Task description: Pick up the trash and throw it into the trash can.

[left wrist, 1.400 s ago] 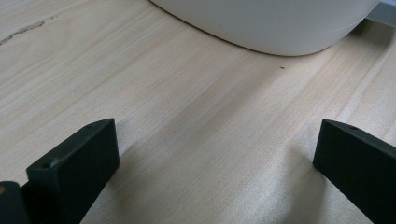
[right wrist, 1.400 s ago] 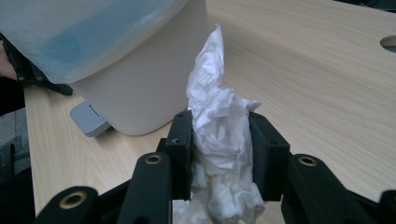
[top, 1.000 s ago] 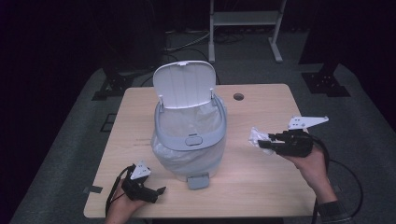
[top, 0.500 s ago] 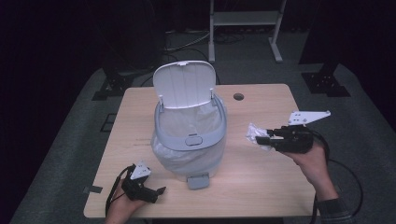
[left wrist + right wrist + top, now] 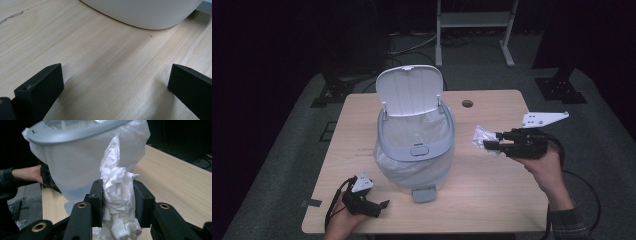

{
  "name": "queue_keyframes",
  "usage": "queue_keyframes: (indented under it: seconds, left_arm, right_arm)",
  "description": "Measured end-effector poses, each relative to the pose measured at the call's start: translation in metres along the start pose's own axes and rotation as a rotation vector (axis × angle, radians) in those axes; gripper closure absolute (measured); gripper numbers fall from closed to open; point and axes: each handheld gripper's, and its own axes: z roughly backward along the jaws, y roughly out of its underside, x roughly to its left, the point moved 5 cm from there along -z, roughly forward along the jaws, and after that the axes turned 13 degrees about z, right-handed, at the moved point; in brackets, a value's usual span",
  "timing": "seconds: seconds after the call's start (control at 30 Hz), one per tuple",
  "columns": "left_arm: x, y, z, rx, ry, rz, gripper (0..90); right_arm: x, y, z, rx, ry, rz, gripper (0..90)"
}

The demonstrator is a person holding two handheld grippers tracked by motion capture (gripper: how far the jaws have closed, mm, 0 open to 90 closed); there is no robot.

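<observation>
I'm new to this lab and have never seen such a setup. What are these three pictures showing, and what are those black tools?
A person works at a wooden table, holding a two-jaw tool in each hand. The high view looks down from above; each gripper view comes from a camera riding on one tool. On the table stands a small pedal bin, lid up, lined with a plastic bag. The right gripper pinches a crumpled white tissue beside the bin. The left gripper rests low, its jaws open over bare wood.

Light wooden bench; grey carpet floor; white metal frame behind; dark, unlit surroundings.
</observation>
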Motion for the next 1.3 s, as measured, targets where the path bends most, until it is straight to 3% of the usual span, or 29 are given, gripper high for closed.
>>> queue_keyframes:
  seconds: [0.37,0.7,1.0,1.3]
  left_arm:
    - [0.000,0.000,0.000,0.002,0.005,-0.008,0.0]
    - [0.000,0.000,0.000,0.001,0.005,-0.011,0.0]
    - [-0.001,0.000,0.000,0.003,0.008,-0.010,0.0]
    - [-0.001,0.000,0.000,0.002,0.009,-0.010,0.0]
  right_arm:
    - [0.000,-0.022,0.009,-0.063,-0.017,0.010,64.2]
    - [0.000,-0.048,0.010,-0.078,-0.032,0.039,64.2]
    - [0.002,-0.078,0.000,-0.111,-0.067,0.075,64.2]
    - [0.004,-0.096,-0.012,-0.123,-0.088,0.097,64.2]
